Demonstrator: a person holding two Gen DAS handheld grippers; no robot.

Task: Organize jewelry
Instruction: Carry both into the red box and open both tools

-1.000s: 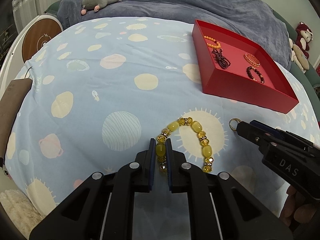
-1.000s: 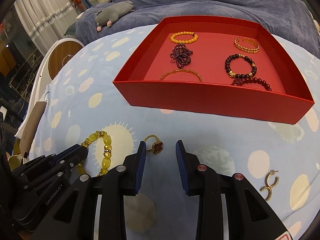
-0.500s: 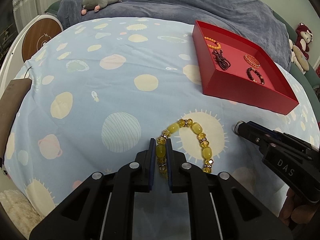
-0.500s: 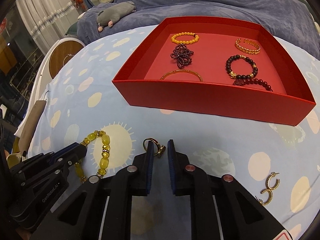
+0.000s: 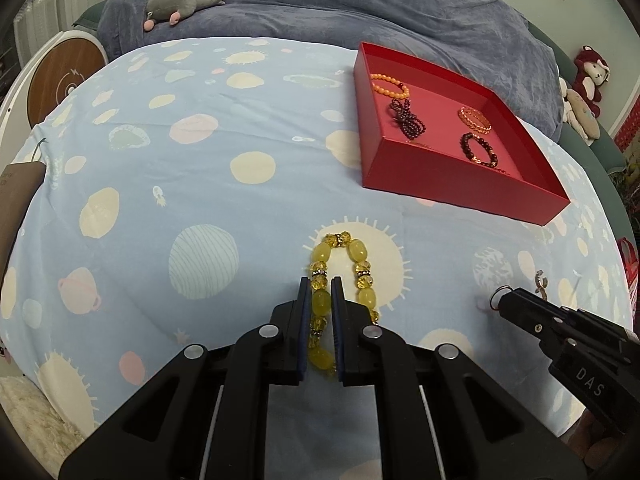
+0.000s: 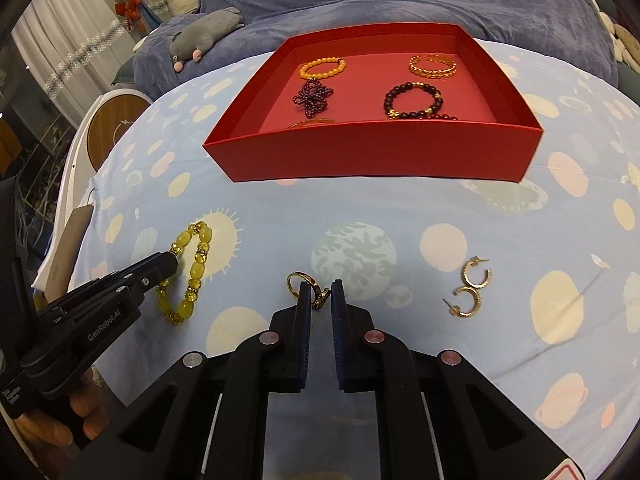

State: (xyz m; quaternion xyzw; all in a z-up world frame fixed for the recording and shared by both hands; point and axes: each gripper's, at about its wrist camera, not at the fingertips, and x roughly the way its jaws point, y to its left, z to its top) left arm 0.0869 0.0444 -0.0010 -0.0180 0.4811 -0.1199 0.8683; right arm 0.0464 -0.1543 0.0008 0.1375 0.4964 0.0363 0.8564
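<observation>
I am holding the left gripper (image 5: 320, 286) nearly closed, its jaws pinching one oval bead of the yellow bead bracelet (image 5: 343, 280); the rest of the strand is looping out ahead of the tips and trailing back between the fingers, over a sun print on the blue planet-patterned cloth (image 5: 200, 168). I cannot tell whether the strand is lying on the cloth or lifted. I am keeping the right gripper (image 6: 320, 288) drawn in to a narrow gap as well, clamping the gold ring (image 6: 306, 286), whose band is sticking out to the left of the tips while its head is sitting between the pads. In the left view that gripper is showing at the right edge with the ring's loop poking from its tip. The red tray (image 6: 380, 156) is sitting farther out on the cloth, well apart from both grippers, and is holding an orange bead bracelet (image 6: 323, 67), a dark purple bead cluster (image 6: 313, 96), a gold cuff (image 6: 434, 66) and a dark bead bracelet (image 6: 412, 100). A pair of gold hoop earrings (image 6: 472, 286) is lying on the cloth near the right gripper's right side. A grey plush toy (image 6: 204, 36) is resting on the blue blanket behind the tray.
</observation>
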